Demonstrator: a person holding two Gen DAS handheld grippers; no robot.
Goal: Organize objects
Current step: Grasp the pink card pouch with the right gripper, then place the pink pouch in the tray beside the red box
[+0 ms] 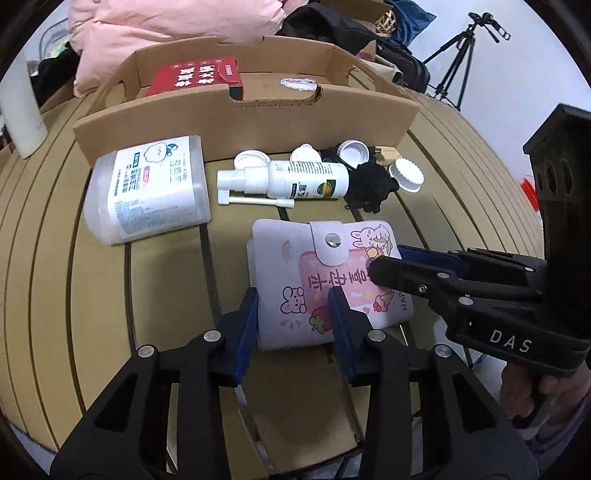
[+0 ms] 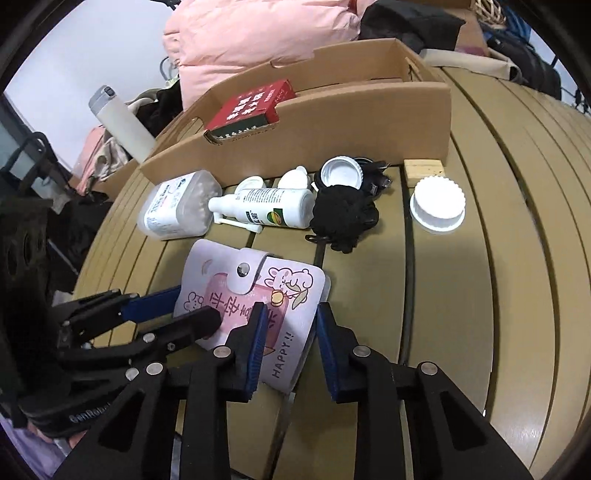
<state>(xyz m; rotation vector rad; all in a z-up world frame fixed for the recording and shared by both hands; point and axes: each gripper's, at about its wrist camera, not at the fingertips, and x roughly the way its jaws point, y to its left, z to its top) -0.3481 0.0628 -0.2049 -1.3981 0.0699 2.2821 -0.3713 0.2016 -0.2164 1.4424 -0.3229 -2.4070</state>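
A white card wallet with pink rabbit art (image 1: pixel 317 280) (image 2: pixel 255 299) lies on the slatted table. My left gripper (image 1: pixel 293 317) is open, with its blue pads either side of the wallet's near edge. My right gripper (image 2: pixel 288 332) is open too and straddles the wallet's right corner; in the left wrist view its fingers (image 1: pixel 406 273) reach over the wallet from the right. Behind lie a cotton swab box (image 1: pixel 147 192), a white spray bottle (image 1: pixel 288 181), a black cloth ball (image 1: pixel 369 184) and white caps (image 1: pixel 406 175).
An open cardboard box (image 1: pixel 236 110) holding a red packet (image 1: pixel 195 75) stands at the back. A white flask (image 2: pixel 122 122), pink bedding (image 1: pixel 166 26), bags and a tripod (image 1: pixel 461 59) surround the table. A wooden block (image 2: pixel 423 170) sits by the box.
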